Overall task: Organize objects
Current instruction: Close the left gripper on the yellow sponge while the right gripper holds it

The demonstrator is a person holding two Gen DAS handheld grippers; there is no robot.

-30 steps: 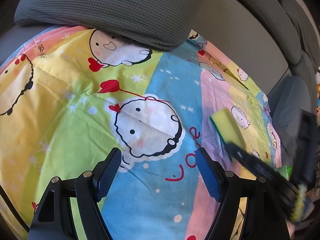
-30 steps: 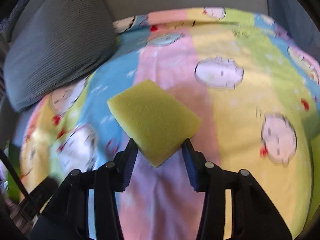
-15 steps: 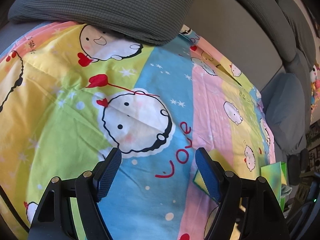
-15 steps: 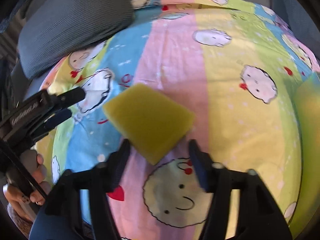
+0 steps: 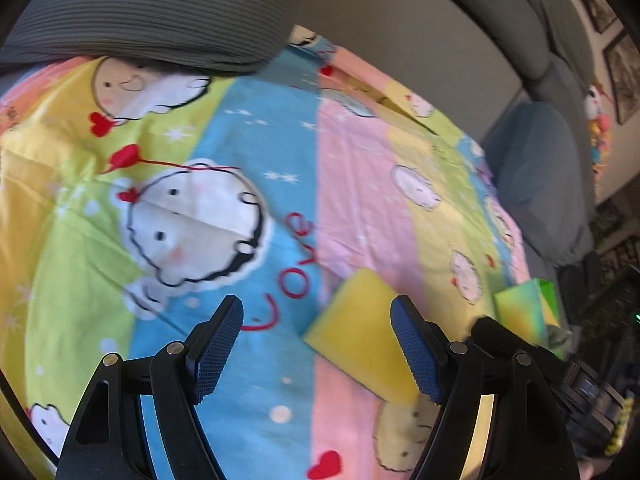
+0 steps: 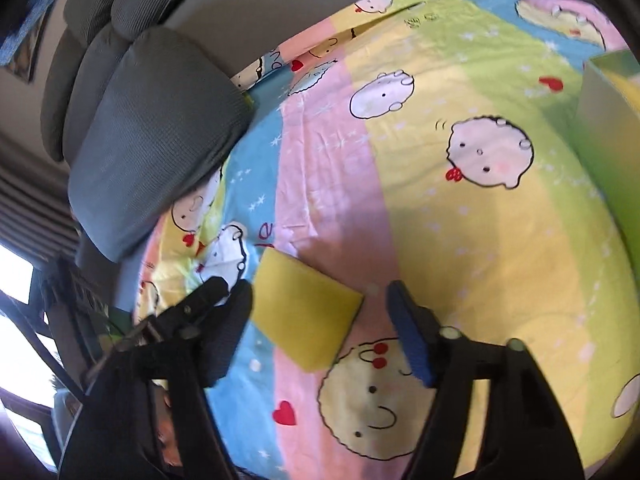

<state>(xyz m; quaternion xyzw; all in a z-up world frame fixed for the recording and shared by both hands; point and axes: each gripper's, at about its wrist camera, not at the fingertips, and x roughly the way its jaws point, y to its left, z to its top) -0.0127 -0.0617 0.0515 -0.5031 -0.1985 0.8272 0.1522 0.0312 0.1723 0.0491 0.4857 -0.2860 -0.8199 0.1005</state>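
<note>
One yellow sponge (image 6: 306, 316) lies flat on the cartoon-print sheet (image 6: 480, 240), straddling a blue stripe and a pink stripe. In the right wrist view it sits in the lower middle of the frame, between the two fingers of the right hand-held gripper (image 6: 320, 324); those fingers are spread wide, the left one just beside the sponge's edge and the right one clear of it, so this gripper is open and holds nothing. In the left wrist view the same sponge (image 5: 360, 336) shows at lower right, partly behind the blue pad of the left hand-held gripper (image 5: 316, 344), whose two fingers are also spread wide with nothing between them but the sheet.

One green and yellow box (image 5: 528, 308) stands at the right edge of the sheet, to the right of the sponge; in the right wrist view it fills the upper right corner (image 6: 608, 128). One grey ribbed cushion (image 5: 152, 12) rests on the sheet's upper left part in the left wrist view. A second, smoother blue-grey cushion (image 5: 536, 176) lies at right, past the sheet's edge.
</note>
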